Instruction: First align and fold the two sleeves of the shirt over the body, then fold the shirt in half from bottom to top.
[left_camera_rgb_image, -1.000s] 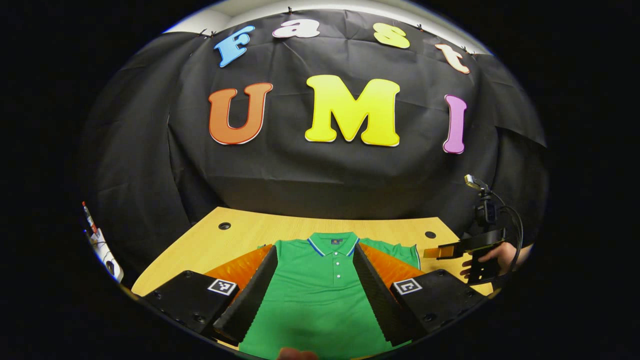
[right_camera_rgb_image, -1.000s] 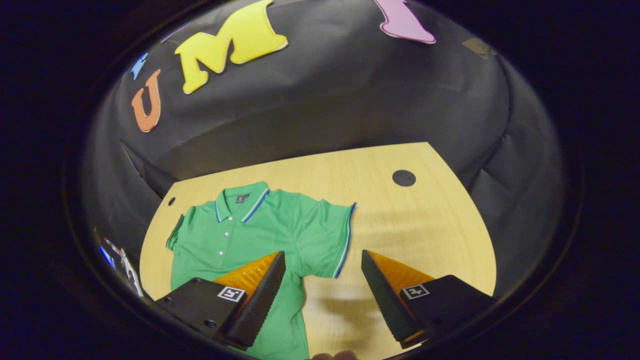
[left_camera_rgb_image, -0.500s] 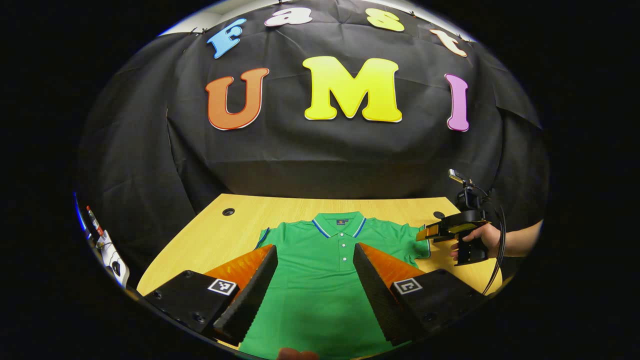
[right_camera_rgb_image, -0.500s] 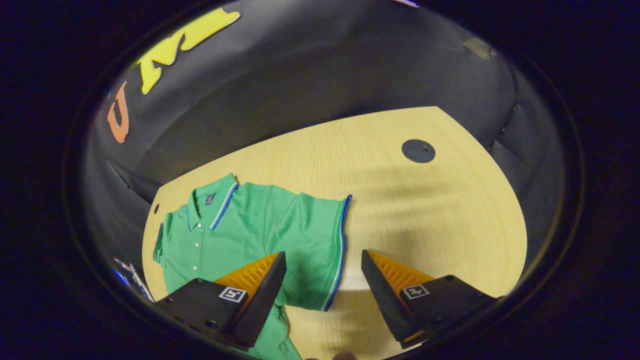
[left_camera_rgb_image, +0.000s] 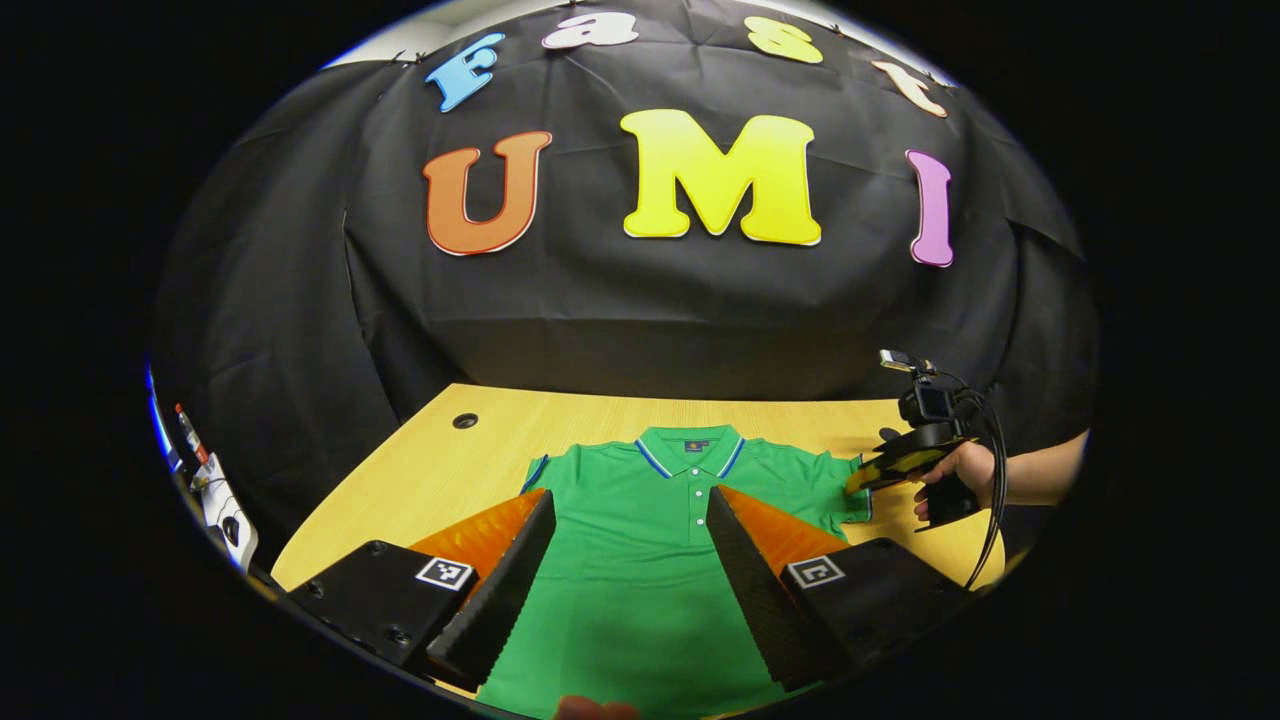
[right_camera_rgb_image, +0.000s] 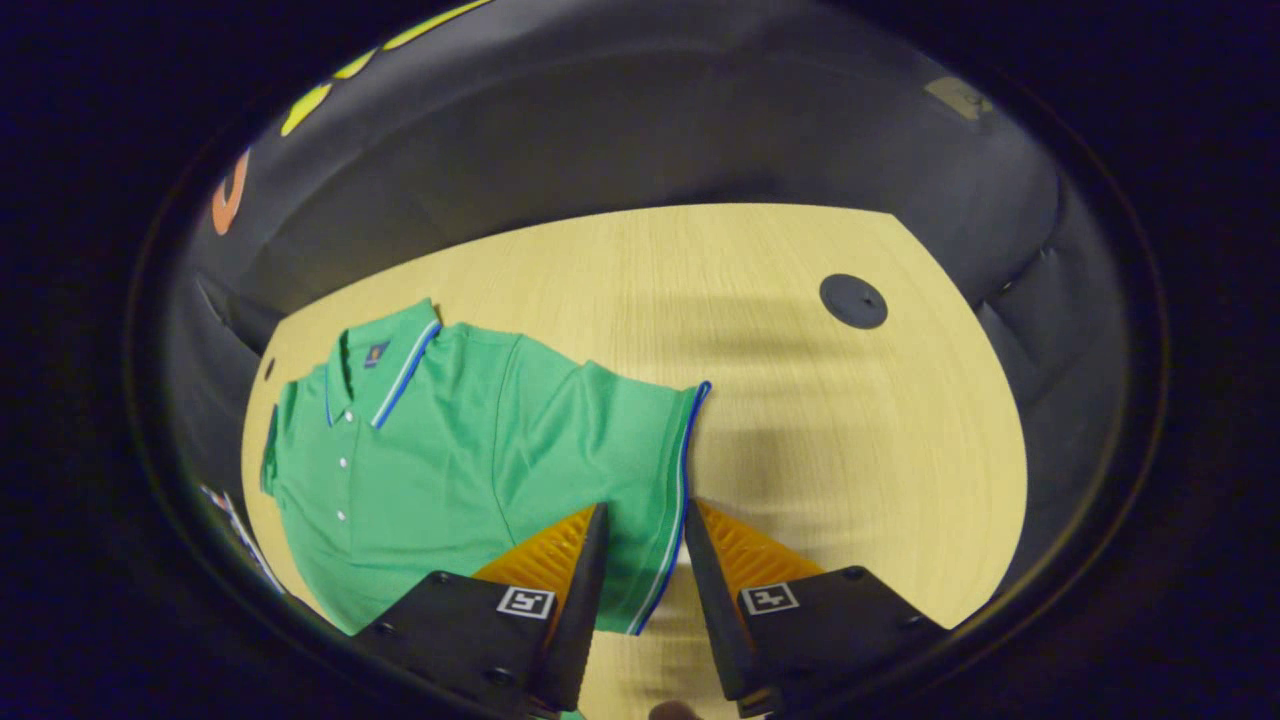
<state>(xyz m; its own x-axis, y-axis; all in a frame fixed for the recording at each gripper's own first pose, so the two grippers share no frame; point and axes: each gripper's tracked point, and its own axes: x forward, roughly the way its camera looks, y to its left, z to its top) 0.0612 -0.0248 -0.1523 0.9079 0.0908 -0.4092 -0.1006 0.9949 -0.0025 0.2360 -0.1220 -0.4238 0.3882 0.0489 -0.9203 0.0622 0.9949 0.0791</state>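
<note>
Wooden table (right_camera_rgb_image: 800, 420) with green polo shirt (right_camera_rgb_image: 470, 450) lying flat.
Right gripper (right_camera_rgb_image: 640, 560) narrowed around the sleeve hem (right_camera_rgb_image: 680, 480), left gripper (left_camera_rgb_image: 630, 560) wide; a thin pinch could slip.

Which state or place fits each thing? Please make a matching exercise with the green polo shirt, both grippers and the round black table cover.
1 green polo shirt
2 left gripper
3 right gripper
4 round black cover

a fingers wide apart
b fingers astride the sleeve hem
c set in the wooden table
d lying flat, sleeves unfolded

Pairs: 1-d, 2-a, 3-b, 4-c
</note>
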